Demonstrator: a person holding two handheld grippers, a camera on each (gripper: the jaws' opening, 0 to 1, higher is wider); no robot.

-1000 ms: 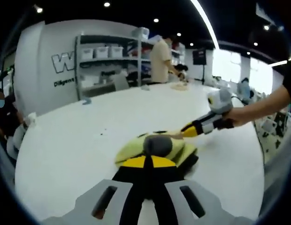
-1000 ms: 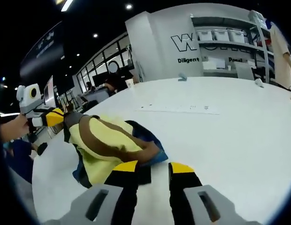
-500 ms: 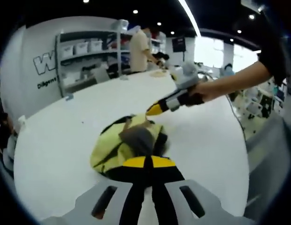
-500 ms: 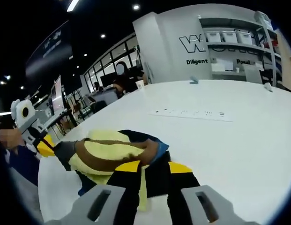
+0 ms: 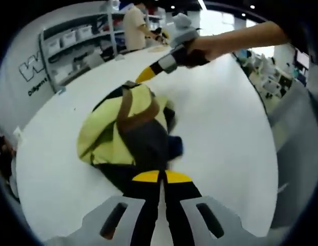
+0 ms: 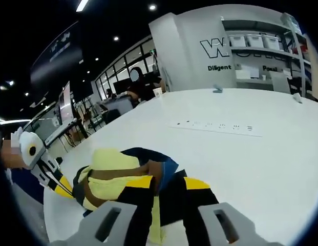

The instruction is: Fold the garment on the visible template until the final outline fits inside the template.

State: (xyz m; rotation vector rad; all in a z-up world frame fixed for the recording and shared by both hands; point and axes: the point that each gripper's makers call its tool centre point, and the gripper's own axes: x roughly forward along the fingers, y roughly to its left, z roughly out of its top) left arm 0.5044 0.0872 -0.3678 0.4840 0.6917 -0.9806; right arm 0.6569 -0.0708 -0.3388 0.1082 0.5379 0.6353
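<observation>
Currently the garment [image 5: 125, 130], a soft, light, floppy bundle, sits mid-frame on the white tabletop [image 5: 220, 133]. Left tool [image 5: 160, 177] clamps its dark near edge; right tool [image 6: 166, 183] grips yellow fabric at lower centre. Best hold looks like the hems or corners, since bunched layers will likely slip.

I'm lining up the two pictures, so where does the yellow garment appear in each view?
Left gripper view: yellow garment at centre, just above the view's own jaws.
Right gripper view: yellow garment lower left, partly behind the jaws.
Shared landmark: the white wall with dark lettering.
</observation>
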